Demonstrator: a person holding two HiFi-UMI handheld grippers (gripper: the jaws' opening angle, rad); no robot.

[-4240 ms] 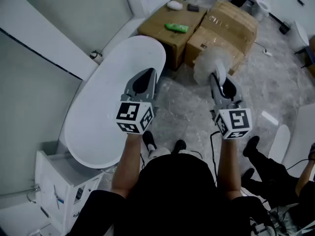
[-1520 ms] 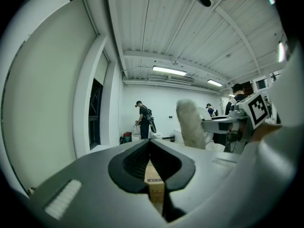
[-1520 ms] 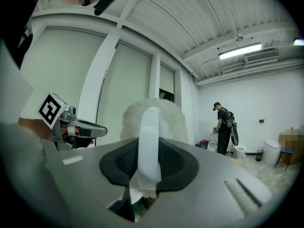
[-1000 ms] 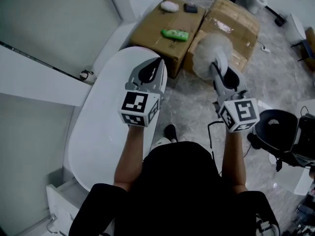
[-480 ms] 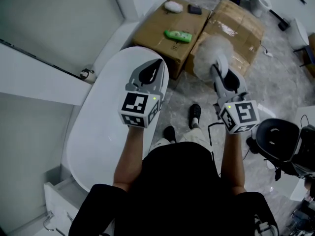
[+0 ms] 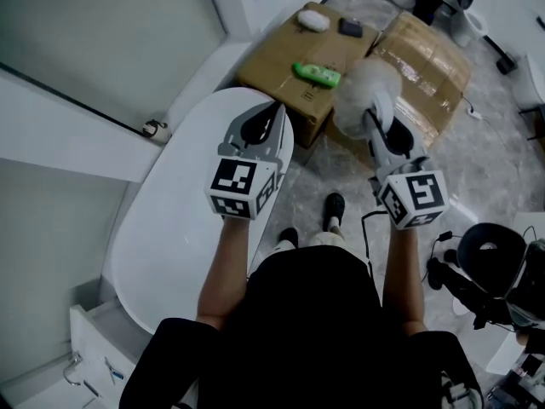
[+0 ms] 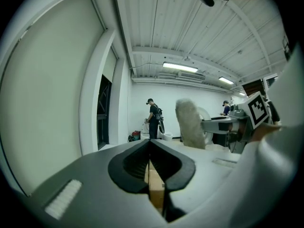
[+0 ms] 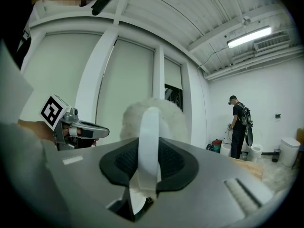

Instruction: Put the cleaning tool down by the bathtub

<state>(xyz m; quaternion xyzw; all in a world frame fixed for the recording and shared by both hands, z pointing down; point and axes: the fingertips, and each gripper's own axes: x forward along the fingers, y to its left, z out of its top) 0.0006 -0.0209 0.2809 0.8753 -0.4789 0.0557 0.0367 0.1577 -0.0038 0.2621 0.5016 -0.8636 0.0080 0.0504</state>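
Grey marble floor [image 6: 313,170] beside the white bathtub [image 6: 162,228] slips back as the person steps closer to the cardboard boxes [image 6: 277,54]. The right gripper [image 6: 381,119] stays clamped on the fluffy cleaning tool [image 6: 364,92], aloft near the tub's far end. The left gripper [image 6: 274,109] remains closed, empty. Set-down looks yet to begin.

Grey marbled floor [image 6: 315,177] carries the white bathtub [image 6: 170,228] and cardboard boxes [image 6: 272,66].
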